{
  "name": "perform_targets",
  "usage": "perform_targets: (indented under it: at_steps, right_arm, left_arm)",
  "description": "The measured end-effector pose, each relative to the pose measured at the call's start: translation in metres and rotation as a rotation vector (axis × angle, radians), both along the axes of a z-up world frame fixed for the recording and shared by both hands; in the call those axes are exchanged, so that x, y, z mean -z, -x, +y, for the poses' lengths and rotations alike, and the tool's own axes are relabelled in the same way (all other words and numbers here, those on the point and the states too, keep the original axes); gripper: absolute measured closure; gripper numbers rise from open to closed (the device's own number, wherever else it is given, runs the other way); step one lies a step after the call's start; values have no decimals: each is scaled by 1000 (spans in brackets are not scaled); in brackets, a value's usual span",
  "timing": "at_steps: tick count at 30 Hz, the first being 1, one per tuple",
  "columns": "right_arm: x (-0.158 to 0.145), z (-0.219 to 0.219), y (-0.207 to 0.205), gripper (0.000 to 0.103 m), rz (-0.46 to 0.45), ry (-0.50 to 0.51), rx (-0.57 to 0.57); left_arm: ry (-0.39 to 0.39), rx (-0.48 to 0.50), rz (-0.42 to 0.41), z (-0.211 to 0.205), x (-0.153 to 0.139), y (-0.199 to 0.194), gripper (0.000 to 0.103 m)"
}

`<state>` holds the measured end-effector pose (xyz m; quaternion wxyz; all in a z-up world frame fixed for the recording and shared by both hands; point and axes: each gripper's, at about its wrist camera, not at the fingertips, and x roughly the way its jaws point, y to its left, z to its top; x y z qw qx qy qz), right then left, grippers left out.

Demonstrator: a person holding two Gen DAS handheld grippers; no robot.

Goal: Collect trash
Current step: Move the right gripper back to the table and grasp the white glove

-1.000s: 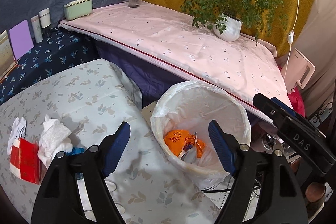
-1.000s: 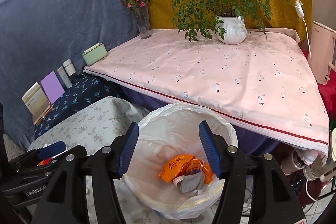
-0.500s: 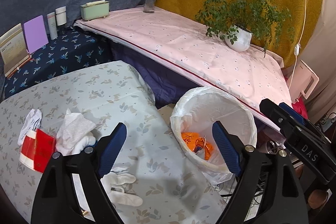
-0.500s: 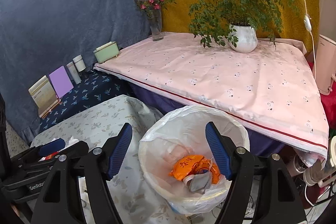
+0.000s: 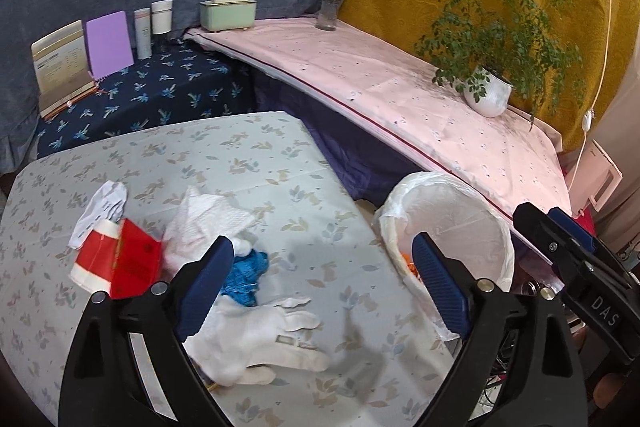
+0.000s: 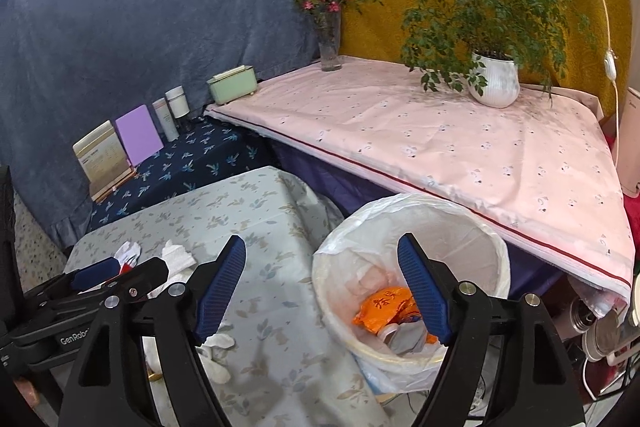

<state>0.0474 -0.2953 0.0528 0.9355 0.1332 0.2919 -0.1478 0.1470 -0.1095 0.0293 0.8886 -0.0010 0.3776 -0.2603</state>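
Three covered tables (image 5: 248,163) | blue, mustard drapes | lined bin (image 6: 412,267) beside

Orange wrapper (image 5: 408,261) in bin (image 5: 460,199) — mostly hidden behind rim

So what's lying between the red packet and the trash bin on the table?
In the left wrist view, crumpled white tissue, a blue scrap and a white glove lie between the red packet and the trash bin.

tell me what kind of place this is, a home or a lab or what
Most likely a lived-in home corner, though staged for recording. Low tables under patterned cloths, a potted plant and flower vase on the pink-covered one, and a lined trash bin beside scattered tissues point to that.
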Motion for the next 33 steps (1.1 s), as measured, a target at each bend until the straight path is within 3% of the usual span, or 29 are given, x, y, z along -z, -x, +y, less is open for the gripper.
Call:
perform_targets:
  at_steps: [7, 19, 33]
  right_arm:
    - [1, 34, -12, 22, 16, 16, -51]
    - [18, 95, -36, 21, 73, 27, -167]
    - [75, 168, -55, 21, 222, 40, -298]
  left_arm:
    - [-13, -97, 3, 40, 6, -7, 13]
    - [-27, -258, 44, 122, 24, -16, 11]
    - [-93, -321, 100, 172, 62, -9, 11]
